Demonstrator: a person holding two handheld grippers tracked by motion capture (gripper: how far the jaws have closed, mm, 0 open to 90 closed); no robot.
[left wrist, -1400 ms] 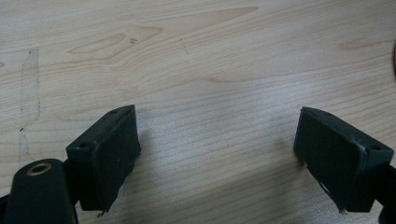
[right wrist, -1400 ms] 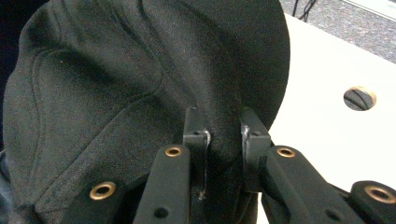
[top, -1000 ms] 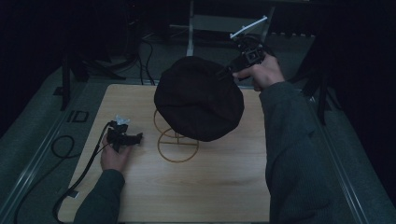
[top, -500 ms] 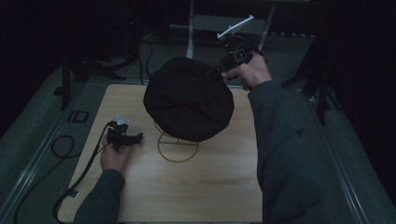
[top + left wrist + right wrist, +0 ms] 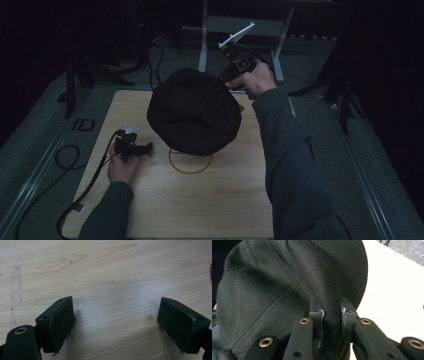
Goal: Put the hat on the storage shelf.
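Note:
A black cloth cap [image 5: 192,112] hangs over the middle of the wooden table [image 5: 200,210], above a thin wire ring stand [image 5: 190,164] whose upper part it hides. My right gripper [image 5: 223,80] is at the cap's far right edge, shut on its brim. In the right gripper view the two pads pinch the dark fabric [image 5: 274,285] at my right gripper [image 5: 332,312]. My left gripper [image 5: 143,148] lies on the table left of the stand. It stands open [image 5: 117,320] over bare wood [image 5: 112,272], with nothing between its fingers [image 5: 58,322].
A cable [image 5: 85,187] trails from the left gripper off the table's left front. A grey metal frame [image 5: 240,25] stands behind the table. Dark floor and stand legs [image 5: 345,100] surround the table.
The right hand has carried the cap to the left and slightly down, over the wire stand. The left gripper has stayed where it was.

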